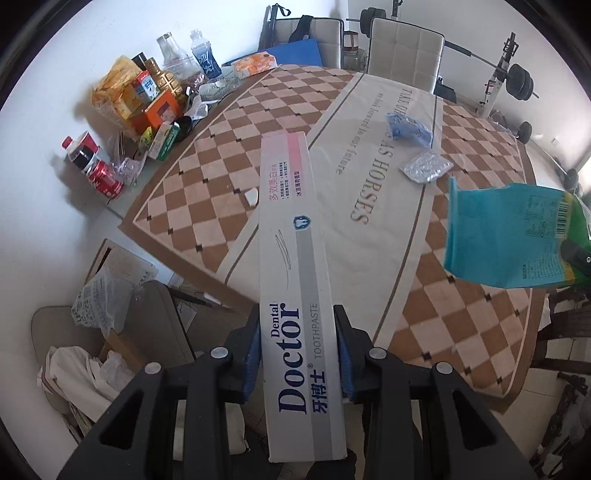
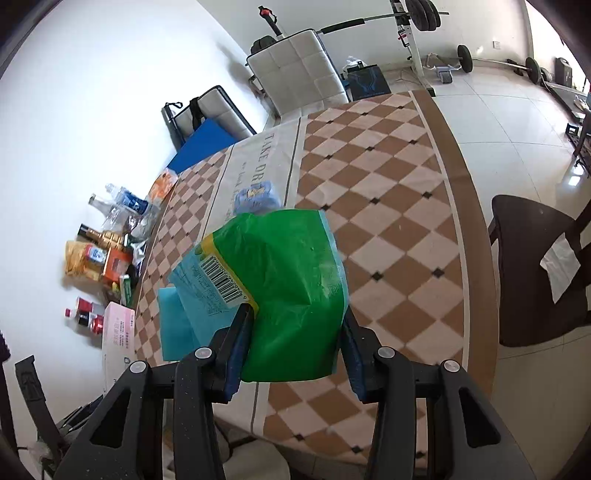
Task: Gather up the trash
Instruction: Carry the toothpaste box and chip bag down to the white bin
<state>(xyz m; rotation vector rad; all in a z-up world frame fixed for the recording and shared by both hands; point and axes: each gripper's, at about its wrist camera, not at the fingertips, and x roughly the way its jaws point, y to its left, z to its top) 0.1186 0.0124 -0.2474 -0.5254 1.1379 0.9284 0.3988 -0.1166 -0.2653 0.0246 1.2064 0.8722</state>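
Left wrist only: blister pack [image 1: 425, 168] on tablecloth [image 1: 236, 155].

The left wrist camera sat just behind the left tongs [image 1: 297, 354] and looked steeply down across the checkered counter [image 1: 207, 177] toward the far wall, its own fingers close in the lower frame. The right wrist camera rode behind the right tongs [image 2: 295, 343], tilted less steeply, and faced along the counter [image 2: 388, 221] toward the tiled floor [image 2: 498, 122] and weight bench [image 2: 410, 33]. Both views shared the counter, the clutter of bottles and boxes [image 1: 144, 96] by the wall [image 2: 107, 254], the white padded chair [image 1: 402, 51] [image 2: 299, 70], and the crumpled blue wrapper [image 1: 408, 127] [image 2: 258, 197].
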